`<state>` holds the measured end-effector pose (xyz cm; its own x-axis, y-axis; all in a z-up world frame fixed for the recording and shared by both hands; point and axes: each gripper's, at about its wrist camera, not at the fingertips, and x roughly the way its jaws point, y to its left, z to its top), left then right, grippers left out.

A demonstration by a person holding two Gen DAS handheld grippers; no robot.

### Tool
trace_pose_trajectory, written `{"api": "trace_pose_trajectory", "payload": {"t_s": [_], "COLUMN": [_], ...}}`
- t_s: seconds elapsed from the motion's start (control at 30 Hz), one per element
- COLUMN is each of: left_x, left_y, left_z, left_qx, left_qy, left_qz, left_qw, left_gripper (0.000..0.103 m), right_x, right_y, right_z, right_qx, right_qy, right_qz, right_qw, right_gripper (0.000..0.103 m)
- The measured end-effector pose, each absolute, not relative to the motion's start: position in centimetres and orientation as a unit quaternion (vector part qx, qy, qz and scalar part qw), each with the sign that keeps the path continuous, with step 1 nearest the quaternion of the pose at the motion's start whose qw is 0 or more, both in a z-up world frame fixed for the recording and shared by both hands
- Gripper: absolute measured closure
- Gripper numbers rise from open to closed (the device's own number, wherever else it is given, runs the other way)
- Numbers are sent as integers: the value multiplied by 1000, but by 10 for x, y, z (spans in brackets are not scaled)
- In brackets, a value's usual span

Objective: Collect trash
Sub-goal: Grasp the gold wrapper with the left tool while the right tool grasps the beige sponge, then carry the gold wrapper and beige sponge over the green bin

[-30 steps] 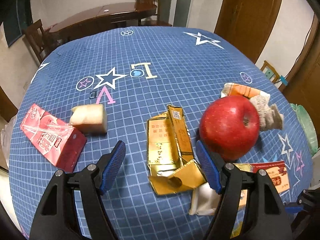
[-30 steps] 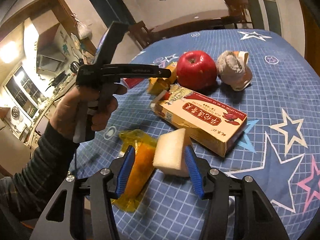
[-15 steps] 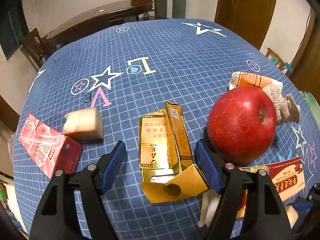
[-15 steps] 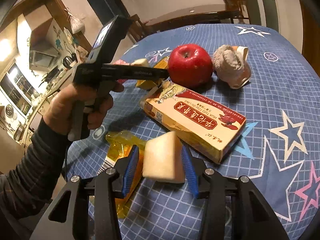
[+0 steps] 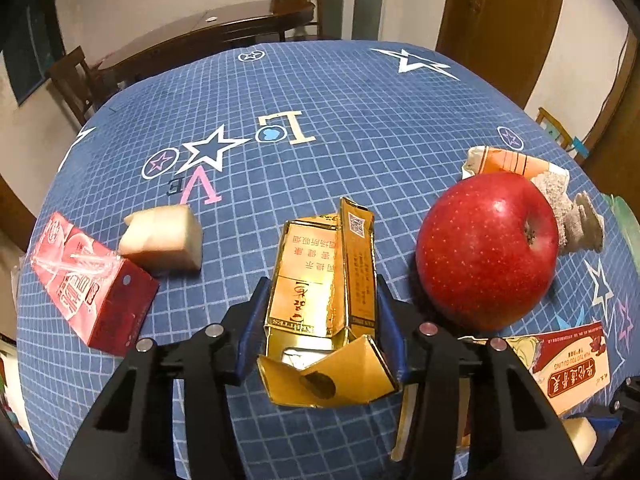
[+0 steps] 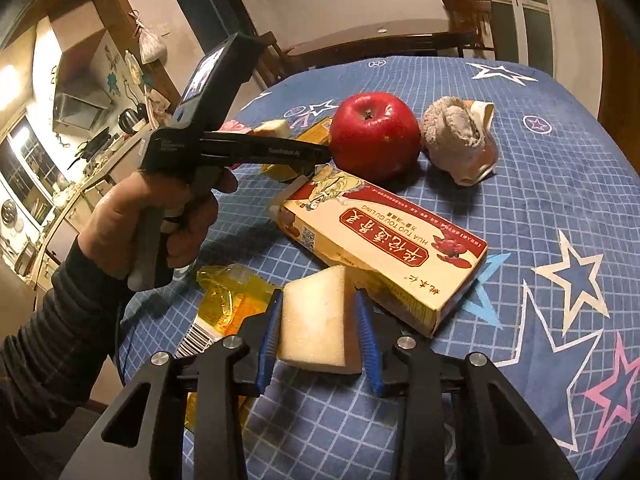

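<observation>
So both grippers were down on the worktop (image 5: pixel 360 92), the one with the blue checked star cloth. The left gripper (image 5: pixel 320 320) had its blue fingers (image 5: pixel 253 320) on either side of the flattened gold carton (image 5: pixel 320 280), jaws closing in, pads right up against its edges as far as I could see. That carton lay flat in the middle of the cloth, torn flap toward the camera. A big red apple (image 5: pixel 486 250) sat just to its right, with a grey rag (image 5: pixel 568 216) behind it. Off to the left were a pale sponge block (image 5: pixel 162 236) and a red drink carton (image 5: pixel 88 280), touching each other.

The right gripper (image 6: pixel 318 328) was closing too, around a white foam wedge (image 6: pixel 316 316), and the fingers (image 6: pixel 269 332) looked pressed to its sides. The wedge sat near the worktop's edge, right beside a long red and cream box (image 6: pixel 380 240) and a crinkled yellow wrapper (image 6: pixel 228 296). The person's left hand (image 6: pixel 160 216) was in view, squeezing the other tool's handle.
</observation>
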<state>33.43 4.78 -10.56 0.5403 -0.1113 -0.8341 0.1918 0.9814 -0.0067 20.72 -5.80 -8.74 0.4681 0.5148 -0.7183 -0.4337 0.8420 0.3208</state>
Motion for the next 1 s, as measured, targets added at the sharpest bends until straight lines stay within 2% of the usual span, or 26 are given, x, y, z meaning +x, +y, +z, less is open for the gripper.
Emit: {"api": "trace_pose_trajectory", "payload": {"t_s": [0.3,0.77,1.0], "left_x": [309,227,195], "left_y": [47,32,12], "left_z": [-90,-20,-11], "left_qx": [44,49,36], "left_qy": [442,333,302], "left_qz": [-84,-75,-80], "left_qw": [892,939,949], "left_gripper": [55,55,55], "right_x": [193,162,150], "right_y": [-63,-78,-93], "right_z": [-74,-46,-24], "right_qx": [36,24,16], "right_qy": [403,333,289], "right_qz": [275,240,204], "right_qw": [872,911,935], "right_gripper": [68,69,69]}}
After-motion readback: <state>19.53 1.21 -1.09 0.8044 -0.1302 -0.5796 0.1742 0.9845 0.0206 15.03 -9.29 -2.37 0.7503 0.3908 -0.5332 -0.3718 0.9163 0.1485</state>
